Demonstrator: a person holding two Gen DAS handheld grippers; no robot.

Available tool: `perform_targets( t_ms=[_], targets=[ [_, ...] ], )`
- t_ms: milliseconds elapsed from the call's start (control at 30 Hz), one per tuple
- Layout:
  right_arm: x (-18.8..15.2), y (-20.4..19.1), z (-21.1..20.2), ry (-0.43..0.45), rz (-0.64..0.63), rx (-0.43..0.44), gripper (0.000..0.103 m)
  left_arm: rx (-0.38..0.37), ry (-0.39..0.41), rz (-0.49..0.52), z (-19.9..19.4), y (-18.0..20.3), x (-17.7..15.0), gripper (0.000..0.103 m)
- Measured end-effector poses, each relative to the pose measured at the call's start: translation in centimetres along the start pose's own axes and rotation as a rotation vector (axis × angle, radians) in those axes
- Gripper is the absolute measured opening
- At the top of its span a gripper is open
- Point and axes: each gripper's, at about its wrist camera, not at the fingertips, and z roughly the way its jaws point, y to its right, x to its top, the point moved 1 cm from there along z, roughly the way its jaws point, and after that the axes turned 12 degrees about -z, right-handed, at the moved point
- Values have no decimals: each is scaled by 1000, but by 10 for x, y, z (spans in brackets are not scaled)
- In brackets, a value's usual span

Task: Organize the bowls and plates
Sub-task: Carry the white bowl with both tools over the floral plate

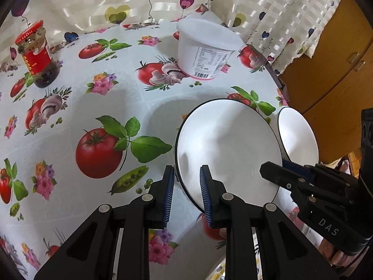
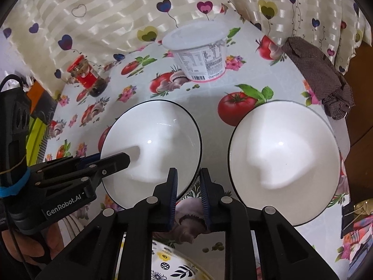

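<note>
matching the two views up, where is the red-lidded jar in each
Left wrist view: the red-lidded jar stands far left, upper part of the picture.
Right wrist view: the jar is upper left, leaning with the lens, near the curtain.
Shared landmark: the white tub at the table's far side.

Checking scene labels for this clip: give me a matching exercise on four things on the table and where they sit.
As seen in the right wrist view.
1 red-lidded glass jar
2 white lidded plastic tub
3 brown dotted cloth
4 left white black-rimmed bowl

a right edge
b nearest the camera
c far left
d far middle

Pairs: 1c, 2d, 3a, 4b
</note>
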Motion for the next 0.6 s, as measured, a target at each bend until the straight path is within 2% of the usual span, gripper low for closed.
perform_targets(
  t_ms=[333,600],
  targets=[
    [-3,-12,-34,30,-24,9,19,4,23,2,-31,6,-13,23],
    [-18,-28,-71,65,-69,-1,19,12,40,10,-59,16,-39,23]
  ],
)
